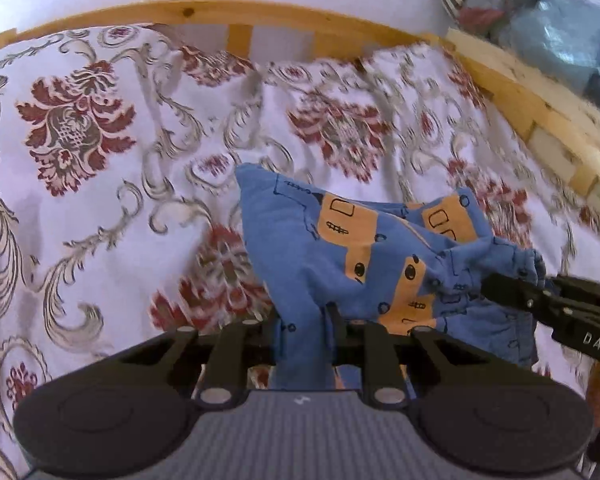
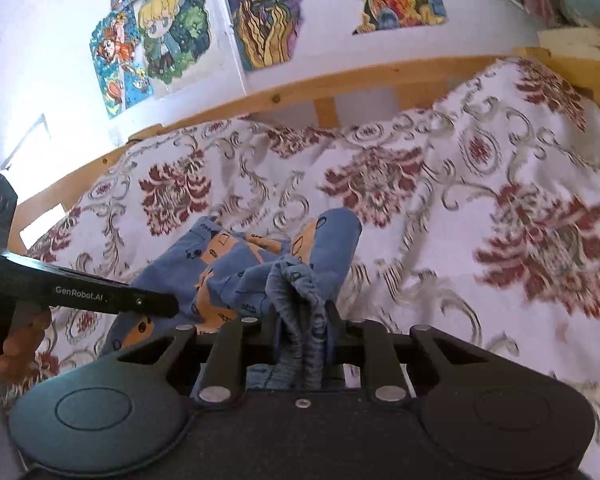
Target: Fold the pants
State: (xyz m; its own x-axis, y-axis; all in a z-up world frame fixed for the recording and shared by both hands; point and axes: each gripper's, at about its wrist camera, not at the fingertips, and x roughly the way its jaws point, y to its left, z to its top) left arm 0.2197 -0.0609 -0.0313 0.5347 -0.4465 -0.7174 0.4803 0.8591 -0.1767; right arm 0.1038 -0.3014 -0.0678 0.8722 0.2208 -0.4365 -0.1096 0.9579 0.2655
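A: What is seen of the bed (image 1: pixel 100 200)?

B: A white cover with red and grey flower patterns is spread across it, creased in places. It is bounded at the far side and at the right by a wooden rail (image 1: pixel 260 12). Behind the rail a white wall is seen, and posters (image 2: pixel 172 40) are stuck to it.

A: How much open room is left?

B: Bare cover is seen to the left of the pants and beyond them, up to the far rail. In the right wrist view, a wide stretch of cover is also left free to the right.

A: Where are the pants (image 1: pixel 360 248)?

B: They are blue with orange vehicle prints, and are bunched near the middle of the bed. One corner is raised to a point. The gathered waistband (image 2: pixel 300 280) is seen in the right wrist view.

A: And the tongs?

B: The left tongs (image 1: pixel 304 320) are closed on a fold of blue cloth. The right tongs (image 2: pixel 302 320) are closed on the gathered waistband. Both tongs are close together on the same bundle, and a hand (image 2: pixel 16 344) is seen on the left handle.
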